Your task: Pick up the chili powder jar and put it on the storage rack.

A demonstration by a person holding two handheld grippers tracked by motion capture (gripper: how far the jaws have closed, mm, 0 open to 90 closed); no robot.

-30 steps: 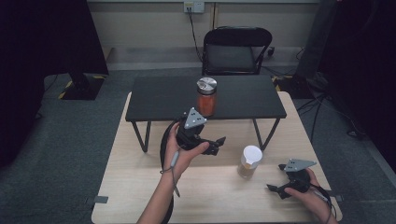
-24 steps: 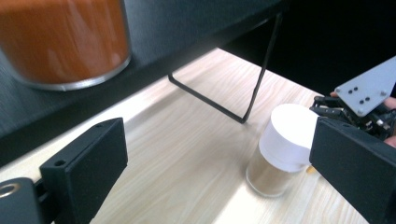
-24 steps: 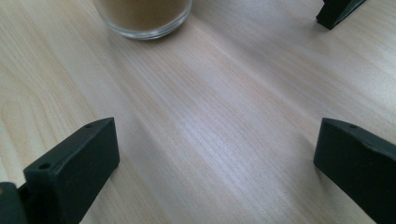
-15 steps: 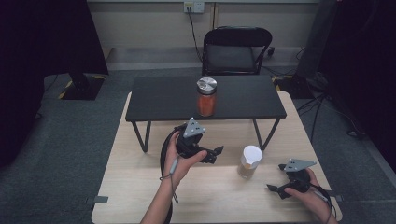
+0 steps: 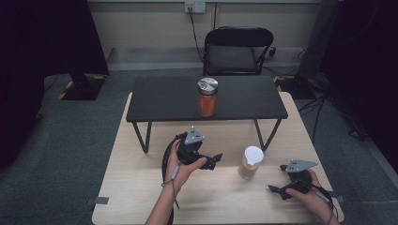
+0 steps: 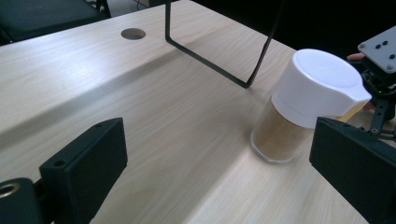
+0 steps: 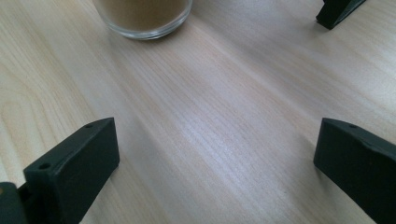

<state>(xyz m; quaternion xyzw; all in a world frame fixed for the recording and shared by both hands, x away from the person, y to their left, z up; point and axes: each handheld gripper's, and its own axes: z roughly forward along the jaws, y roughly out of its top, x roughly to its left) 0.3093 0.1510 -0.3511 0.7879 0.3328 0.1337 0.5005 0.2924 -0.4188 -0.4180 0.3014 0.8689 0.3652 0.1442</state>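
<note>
A glass jar with a white lid and brown powder inside stands on the light wooden table. My left gripper hovers just left of it, open, jaws pointing at the jar. In the left gripper view the white-lidded jar stands ahead to the right, apart from both jaws. My right gripper rests low at the table's front right, open and empty. The right gripper view has the jar's glass base at the top. A second jar with a metal lid and orange contents stands on the small black table.
The black table's thin metal legs stand on the wooden top behind the white-lidded jar. A cable hole is cut in the wooden top. A black chair and dark equipment stand beyond, on grey carpet.
My left gripper has come down and a little toward the white-lidded jar, staying open. The right gripper and both jars have kept still.
</note>
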